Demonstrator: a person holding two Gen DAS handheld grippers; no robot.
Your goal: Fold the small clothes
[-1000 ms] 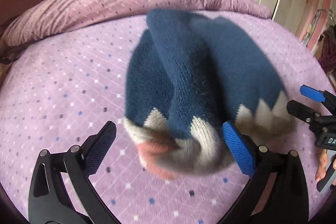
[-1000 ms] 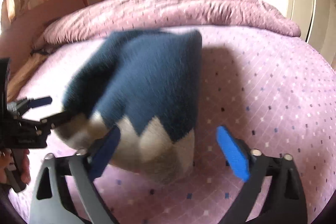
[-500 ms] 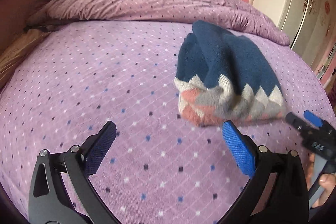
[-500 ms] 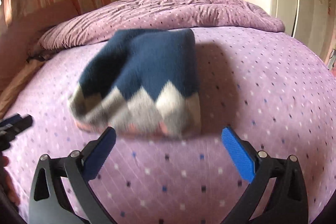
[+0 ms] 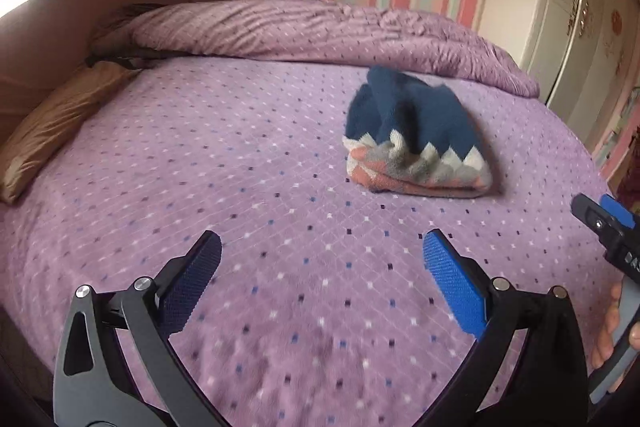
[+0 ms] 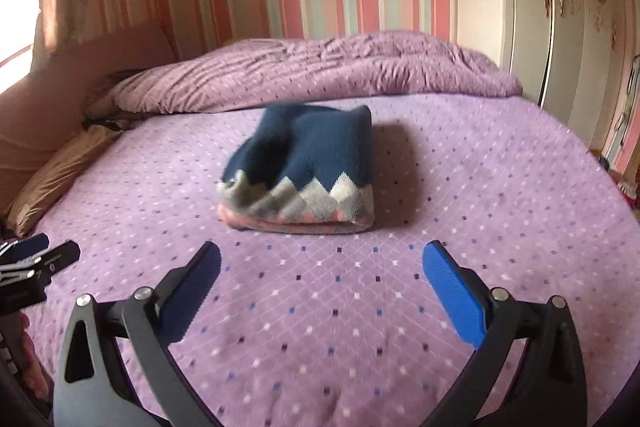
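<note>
A small folded knit garment (image 5: 416, 135), navy with a white, grey and pink zigzag hem, lies in a bundle on the purple dotted bedspread (image 5: 240, 187). It also shows in the right wrist view (image 6: 308, 167), straight ahead. My left gripper (image 5: 320, 279) is open and empty, held back from the garment, which lies ahead and to the right. My right gripper (image 6: 320, 283) is open and empty, a short way in front of the hem. Each gripper's tips show at the edge of the other's view.
A rumpled purple duvet (image 5: 320, 31) lies along the far side of the bed. A brown pillow (image 5: 52, 123) lies at the left edge. White wardrobe doors (image 6: 560, 19) stand at the right, a striped wall behind.
Both grippers have pulled back from the garment, which was close against the fingers and now lies apart on the bed. Both stay open.
</note>
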